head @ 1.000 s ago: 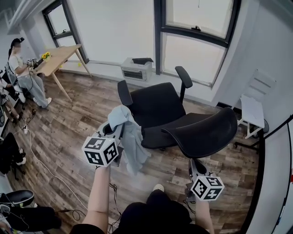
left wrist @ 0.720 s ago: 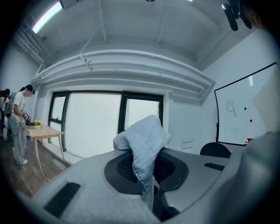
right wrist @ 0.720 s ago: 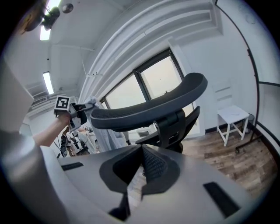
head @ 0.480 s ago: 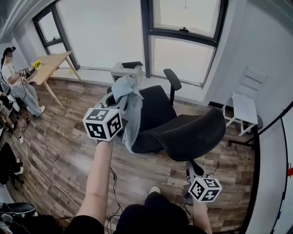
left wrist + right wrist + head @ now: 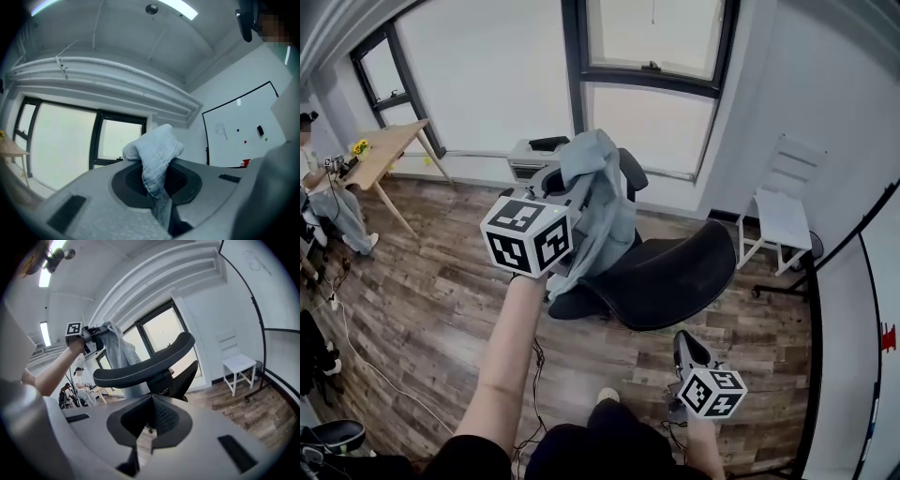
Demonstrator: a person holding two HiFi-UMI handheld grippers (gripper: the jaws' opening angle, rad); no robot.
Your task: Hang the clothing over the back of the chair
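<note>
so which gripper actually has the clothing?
The left gripper, held high over the black chair: its jaws are shut on the pale blue garment. The right gripper sits low by the chair's back, nothing between its jaws.

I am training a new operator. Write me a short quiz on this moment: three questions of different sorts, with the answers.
1. True or false: the right gripper holds the light blue clothing.
2. Where is the clothing? A) draped over the back of the black chair; B) held in the air by the left gripper; C) on the floor.
3. Fill in: in the head view, the white stool stands to the ___ of the chair.
Key: 1 false; 2 B; 3 right.
</note>
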